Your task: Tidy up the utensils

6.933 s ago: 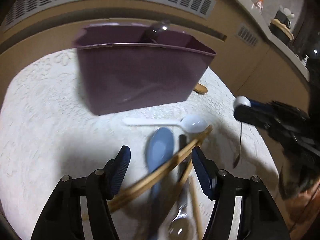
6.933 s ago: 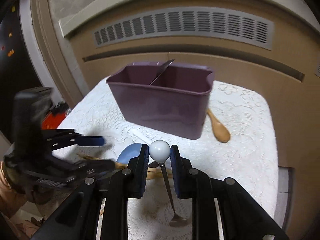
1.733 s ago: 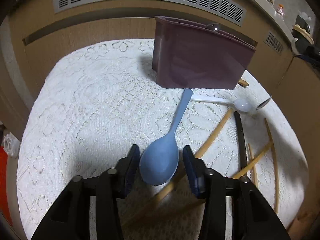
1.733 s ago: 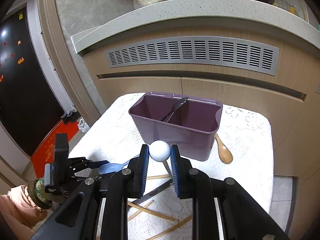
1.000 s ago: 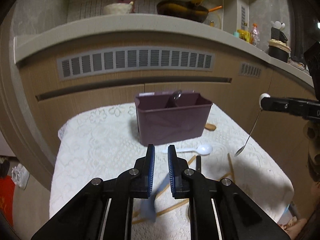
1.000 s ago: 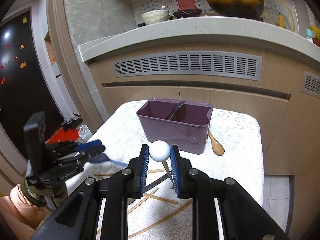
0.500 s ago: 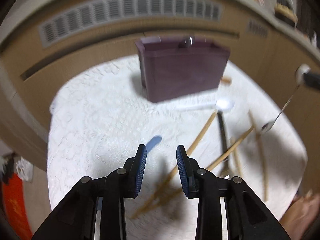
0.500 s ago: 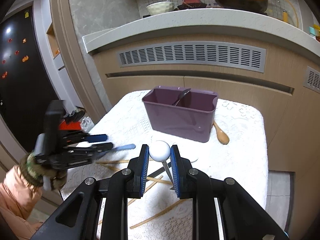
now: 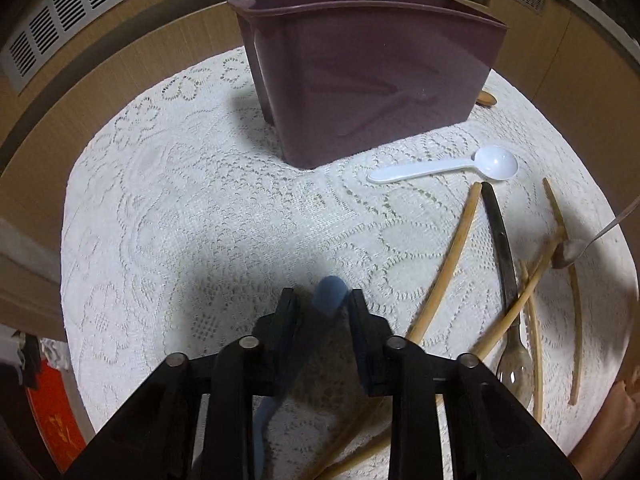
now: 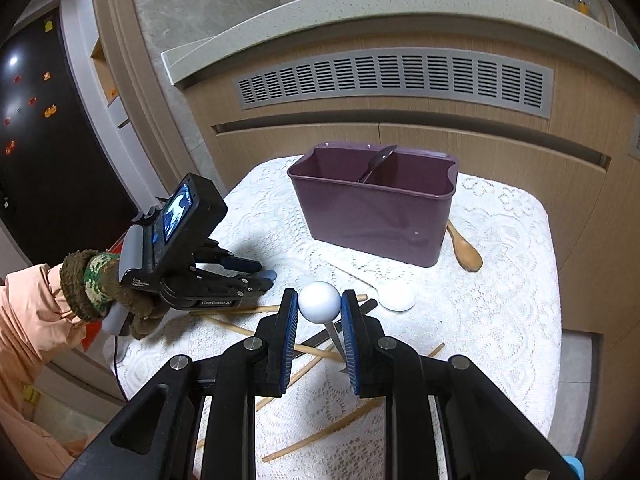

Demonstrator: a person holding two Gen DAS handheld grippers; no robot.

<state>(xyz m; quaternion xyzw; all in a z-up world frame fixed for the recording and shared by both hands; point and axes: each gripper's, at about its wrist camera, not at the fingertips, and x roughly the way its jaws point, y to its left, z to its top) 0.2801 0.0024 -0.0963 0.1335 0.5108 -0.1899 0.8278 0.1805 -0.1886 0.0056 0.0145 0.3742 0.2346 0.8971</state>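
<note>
A purple two-compartment bin [image 9: 372, 80] [image 10: 372, 216] stands at the back of the lace-covered table, with one dark spoon [image 10: 378, 164] leaning on its divider. My left gripper [image 9: 322, 298] [image 10: 266, 280] points steeply down over the cloth. Its jaws are closing on a blue spoon [image 9: 330, 292] whose handle tip pokes out between them; the bowl end trails under the gripper. My right gripper [image 10: 320, 304] is shut on the white ball end of a metal spoon [image 10: 320, 300]. Its stem hangs down, and its tip [image 9: 564, 256] hovers over the chopsticks.
On the cloth lie a white plastic spoon [image 9: 444, 166], several wooden chopsticks [image 9: 448, 256] and a black-handled spoon [image 9: 504, 264]. A wooden spoon [image 10: 464, 250] lies right of the bin. A gloved hand and orange sleeve [image 10: 100, 284] hold the left gripper. Cabinets stand close behind.
The left gripper came down and tipped toward the cloth, closer to the bin. Less of the blue spoon's handle now sticks out past the fingertips. The right gripper sank a little with its spoon.
</note>
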